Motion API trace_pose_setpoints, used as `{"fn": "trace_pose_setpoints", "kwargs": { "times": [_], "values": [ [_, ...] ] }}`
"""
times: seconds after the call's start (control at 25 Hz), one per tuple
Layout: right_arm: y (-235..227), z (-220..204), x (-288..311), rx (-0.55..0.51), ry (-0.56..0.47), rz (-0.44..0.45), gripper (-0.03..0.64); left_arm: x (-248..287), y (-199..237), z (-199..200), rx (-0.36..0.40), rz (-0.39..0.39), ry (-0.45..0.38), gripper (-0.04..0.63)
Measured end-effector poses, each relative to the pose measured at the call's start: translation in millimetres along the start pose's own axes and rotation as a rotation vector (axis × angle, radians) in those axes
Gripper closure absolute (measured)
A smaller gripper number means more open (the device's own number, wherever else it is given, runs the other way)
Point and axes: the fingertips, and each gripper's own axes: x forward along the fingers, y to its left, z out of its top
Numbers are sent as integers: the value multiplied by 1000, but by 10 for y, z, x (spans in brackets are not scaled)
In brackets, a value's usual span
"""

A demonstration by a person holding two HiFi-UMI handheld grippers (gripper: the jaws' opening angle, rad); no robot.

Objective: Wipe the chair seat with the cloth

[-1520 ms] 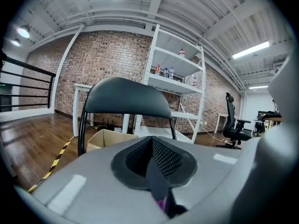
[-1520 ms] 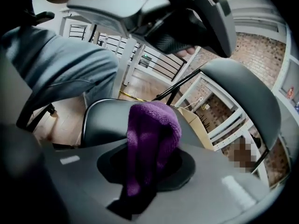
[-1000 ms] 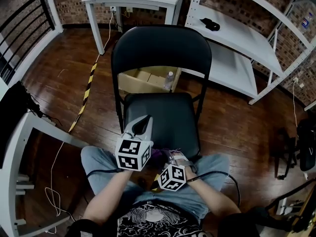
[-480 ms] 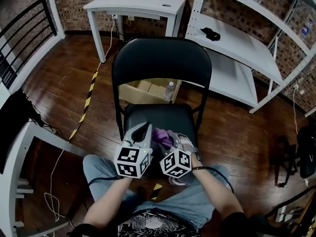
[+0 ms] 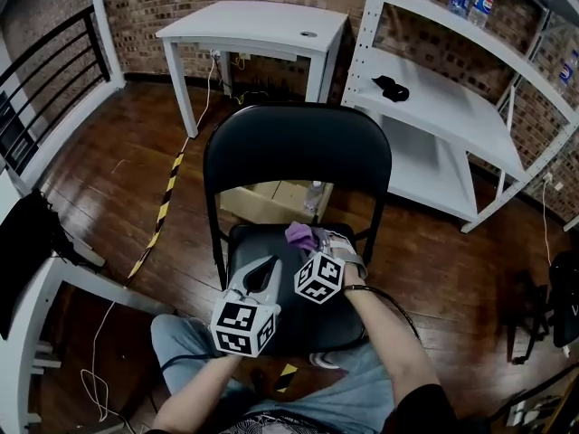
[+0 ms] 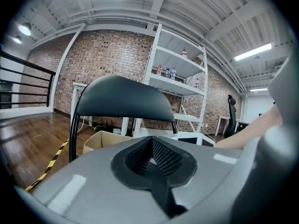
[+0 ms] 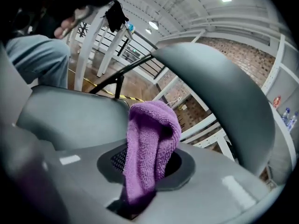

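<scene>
A black folding chair stands in front of me, its seat (image 5: 271, 242) low in the head view under the curved backrest (image 5: 297, 147). My right gripper (image 5: 317, 242) is over the rear of the seat, shut on a purple cloth (image 5: 303, 236). In the right gripper view the cloth (image 7: 152, 139) sticks up from the right gripper (image 7: 149, 160), with the seat (image 7: 65, 115) on the left and the backrest (image 7: 219, 92) on the right. My left gripper (image 5: 258, 278) hovers over the seat's front left part. The left gripper (image 6: 150, 146) is shut, holds nothing and faces the backrest (image 6: 124, 97).
A cardboard box (image 5: 267, 199) with a bottle (image 5: 314, 191) beside it sits on the floor behind the chair. A white table (image 5: 253, 25) stands beyond, white shelving (image 5: 434, 98) to the right, a black railing (image 5: 41, 80) to the left. My knees are at the seat's front edge.
My right gripper has carried the purple cloth from the seat's front edge to its rear, near the backrest. The left gripper has stayed at the front left of the seat.
</scene>
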Motion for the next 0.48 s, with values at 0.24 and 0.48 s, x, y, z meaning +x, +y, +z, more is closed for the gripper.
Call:
{"fn": "trace_pose_setpoints", "kwargs": {
  "times": [0.24, 0.48],
  "values": [
    [-103, -327, 469, -4, 105, 29, 531, 108, -57, -45, 12, -24, 29, 589],
    [-76, -666, 771, 26, 217, 33, 531, 201, -40, -171, 17, -21, 65, 589]
  ]
}}
